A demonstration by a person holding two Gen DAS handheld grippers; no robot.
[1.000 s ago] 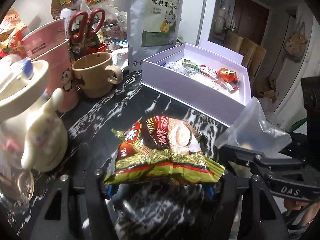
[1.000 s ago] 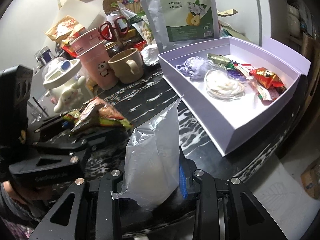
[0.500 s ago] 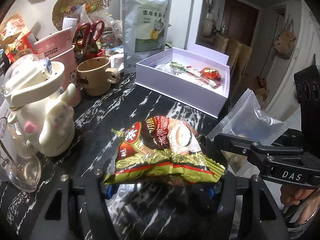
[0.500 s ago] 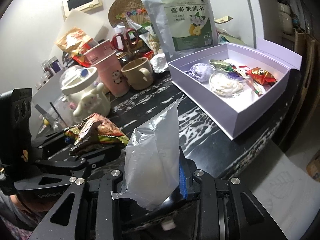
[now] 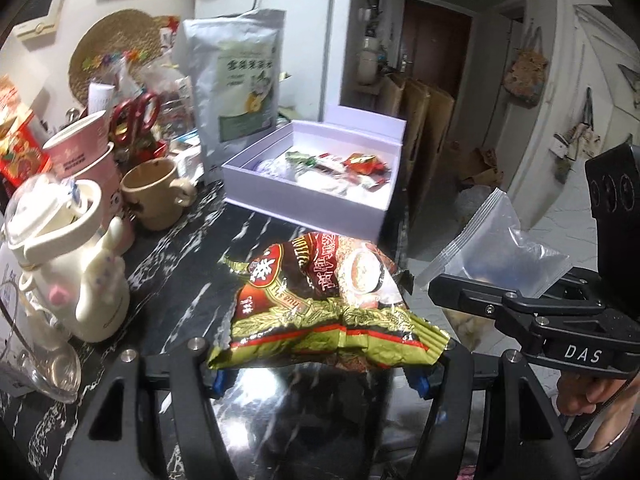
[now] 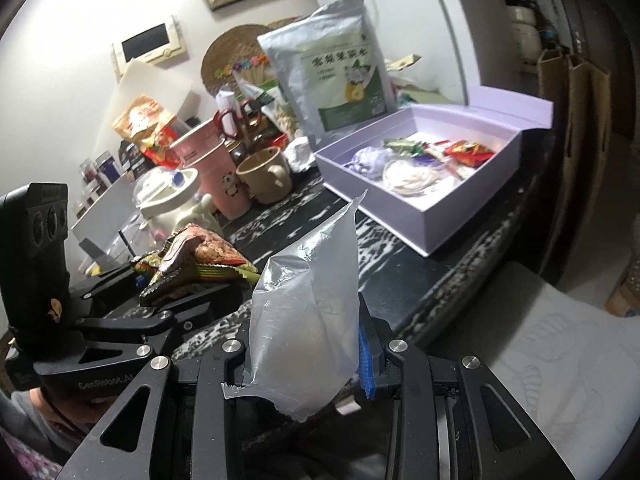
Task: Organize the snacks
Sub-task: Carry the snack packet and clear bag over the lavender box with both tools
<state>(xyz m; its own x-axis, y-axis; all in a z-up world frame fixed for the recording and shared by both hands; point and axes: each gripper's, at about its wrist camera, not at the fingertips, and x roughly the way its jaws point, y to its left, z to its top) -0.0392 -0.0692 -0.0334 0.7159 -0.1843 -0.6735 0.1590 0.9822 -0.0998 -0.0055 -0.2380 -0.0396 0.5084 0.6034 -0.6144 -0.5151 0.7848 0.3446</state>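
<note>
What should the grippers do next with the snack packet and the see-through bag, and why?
Probably bring the two together. The left gripper is shut on the snack packet, held above the dark table; the right gripper is shut on the clear plastic bag, which stands upright, apparently mouth up. Tipping the packet toward that mouth looks the likeliest step, though the purple box is also possible.

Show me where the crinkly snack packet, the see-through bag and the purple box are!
snack packet (image 5: 320,300), left wrist view, middle of its printed front.
see-through bag (image 6: 308,328), right wrist view, middle of its plastic.
purple box (image 6: 472,216), right wrist view, its near outer wall.
</note>
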